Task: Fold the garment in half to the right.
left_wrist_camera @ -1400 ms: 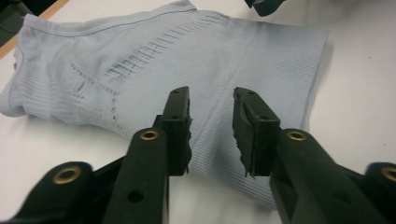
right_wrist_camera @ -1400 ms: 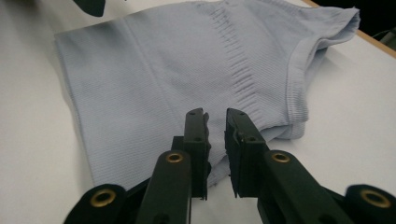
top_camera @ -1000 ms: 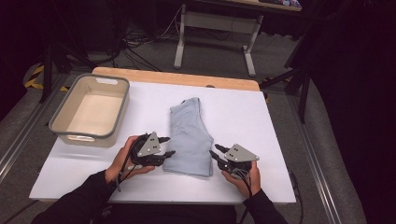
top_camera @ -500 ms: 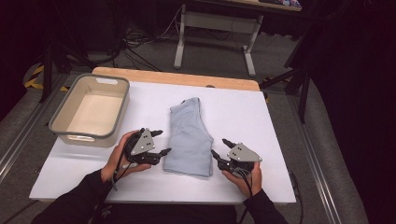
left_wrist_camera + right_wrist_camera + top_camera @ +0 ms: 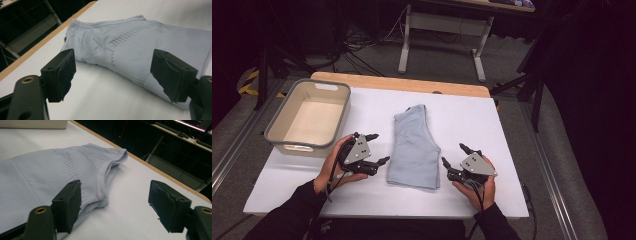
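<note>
The left hand-held gripper (image 5: 373,148) lies low over the white counter (image 5: 472,115) just off the left side of a folded, pale blue ribbed knit garment (image 5: 414,147), and its jaws have just been opening: they now stand wide apart with nothing between them. In the left gripper view the two black padded jaws frame bare counter, the garment (image 5: 140,47) lying just beyond them with its near edge reaching toward the right-hand jaw, though no pad presses on the cloth. The right hand-held gripper (image 5: 456,159) sits just beside the garment's right side near the counter's front edge, and its jaws too have just been opening and are spread wide, empty. In the right gripper view the garment (image 5: 50,177) spreads out behind the left-hand jaw, its stitched hem curling close to that pad, while the other jaw stands over bare counter; whether the pad brushes the cloth I cannot tell. The garment lies flat in the middle of the counter, its long side running from the front edge toward the wooden back edge, narrower at the far end. A shallow beige rectangular plastic bin (image 5: 287,132) with a grey rim stands at the counter's left edge toward the back left corner, just beyond the left hand (image 5: 329,172). The right hand (image 5: 477,190) rests near the front edge.
</note>
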A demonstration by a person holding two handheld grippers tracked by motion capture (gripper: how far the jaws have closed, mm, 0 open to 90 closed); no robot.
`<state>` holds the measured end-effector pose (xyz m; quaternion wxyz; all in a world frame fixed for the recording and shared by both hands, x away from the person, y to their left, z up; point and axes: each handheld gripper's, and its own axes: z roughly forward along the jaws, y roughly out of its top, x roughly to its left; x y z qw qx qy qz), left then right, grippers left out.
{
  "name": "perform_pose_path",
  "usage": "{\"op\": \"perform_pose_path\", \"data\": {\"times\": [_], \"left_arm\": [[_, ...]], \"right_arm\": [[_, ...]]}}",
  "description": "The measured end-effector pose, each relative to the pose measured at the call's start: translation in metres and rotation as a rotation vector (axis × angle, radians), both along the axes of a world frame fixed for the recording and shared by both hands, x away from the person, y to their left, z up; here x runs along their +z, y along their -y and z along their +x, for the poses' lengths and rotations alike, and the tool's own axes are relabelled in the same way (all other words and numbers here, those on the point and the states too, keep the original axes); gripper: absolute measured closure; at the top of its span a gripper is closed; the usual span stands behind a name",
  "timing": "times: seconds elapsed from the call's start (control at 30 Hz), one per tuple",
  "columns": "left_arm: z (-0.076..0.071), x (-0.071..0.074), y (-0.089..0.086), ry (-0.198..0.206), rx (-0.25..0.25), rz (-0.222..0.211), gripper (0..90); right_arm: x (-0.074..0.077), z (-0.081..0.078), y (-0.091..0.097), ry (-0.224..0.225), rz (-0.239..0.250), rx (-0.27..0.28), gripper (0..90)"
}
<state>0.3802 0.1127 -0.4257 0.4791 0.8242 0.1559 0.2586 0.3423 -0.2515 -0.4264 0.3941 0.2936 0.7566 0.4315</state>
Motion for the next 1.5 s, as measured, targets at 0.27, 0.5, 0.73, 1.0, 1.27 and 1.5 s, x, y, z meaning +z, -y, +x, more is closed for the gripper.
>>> {"op": "perform_pose_path", "data": {"times": [0.27,0.5,0.73,1.0,1.27,1.5], "left_arm": [[-0.001,-0.001,-0.009,0.003,0.026,-0.014,16.6],[-0.003,-0.002,-0.018,0.006,0.062,-0.037,13.6],[-0.008,-0.005,-0.027,0.006,0.081,-0.049,13.1],[-0.012,-0.007,-0.041,0.000,0.106,-0.066,12.3],[-0.018,-0.012,-0.054,-0.012,0.133,-0.080,11.7],[-0.023,-0.017,-0.065,-0.026,0.161,-0.091,11.2]], "right_arm": [[0.002,-0.002,0.003,0.035,-0.002,-0.051,17.4],[0.002,-0.005,0.008,0.046,0.018,-0.079,15.8],[0.001,-0.009,0.013,0.052,0.027,-0.099,15.5],[0.000,-0.011,0.018,0.051,0.028,-0.113,15.5],[-0.002,-0.012,0.022,0.048,0.028,-0.120,15.8],[-0.003,-0.012,0.022,0.045,0.032,-0.121,16.1]]}}
